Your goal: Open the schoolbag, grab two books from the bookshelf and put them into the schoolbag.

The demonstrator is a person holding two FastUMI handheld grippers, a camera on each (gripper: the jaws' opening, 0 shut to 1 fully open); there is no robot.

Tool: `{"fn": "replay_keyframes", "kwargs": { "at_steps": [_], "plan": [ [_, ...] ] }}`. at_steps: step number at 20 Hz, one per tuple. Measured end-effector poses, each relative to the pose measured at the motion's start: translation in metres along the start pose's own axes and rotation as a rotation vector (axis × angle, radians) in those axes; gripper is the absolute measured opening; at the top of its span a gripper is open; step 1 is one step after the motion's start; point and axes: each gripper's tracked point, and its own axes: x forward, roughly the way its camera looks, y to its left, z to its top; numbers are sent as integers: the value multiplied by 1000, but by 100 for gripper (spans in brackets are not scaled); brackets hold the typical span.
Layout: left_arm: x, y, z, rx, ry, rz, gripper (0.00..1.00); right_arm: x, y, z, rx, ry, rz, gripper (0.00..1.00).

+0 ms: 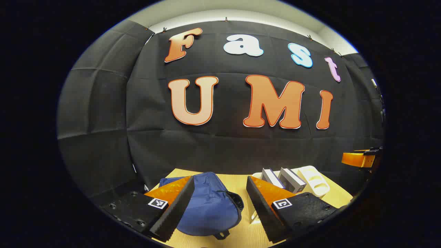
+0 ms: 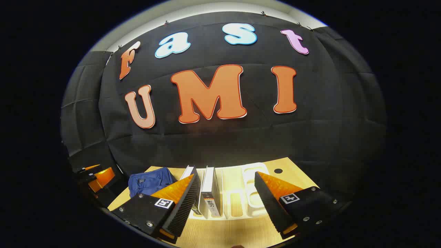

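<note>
A blue schoolbag [image 1: 208, 203] lies on the wooden table [image 1: 237, 184], its zip looking closed; it shows again at the left [image 2: 151, 182]. A white bookshelf rack [image 2: 253, 189] stands on the table with two books [image 2: 210, 193] upright in its left slots, also visible to the right of the bag [image 1: 291, 179]. My left gripper [image 1: 218, 210] hovers open above the bag's near side. Facing the rack, my right gripper [image 2: 227, 203] is open, and the books stand just beyond its left finger. The right gripper also appears at the far right edge [image 1: 361, 159], and the left gripper at the far left [image 2: 98, 177].
The booth's black cloth wall rises right behind the table. A round hole [image 2: 278, 171] marks the table top at the back right. Bare wood lies in front of the rack and between bag and rack.
</note>
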Motion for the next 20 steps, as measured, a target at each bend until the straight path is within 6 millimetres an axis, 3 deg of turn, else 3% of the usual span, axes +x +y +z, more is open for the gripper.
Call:
{"fn": "replay_keyframes", "kwargs": {
  "at_steps": [20],
  "plan": [
    [-3, 12, -8, 15, 17, 27, 94, 0, 4, -3, -2, 7, 0, 97]
  ]
}}
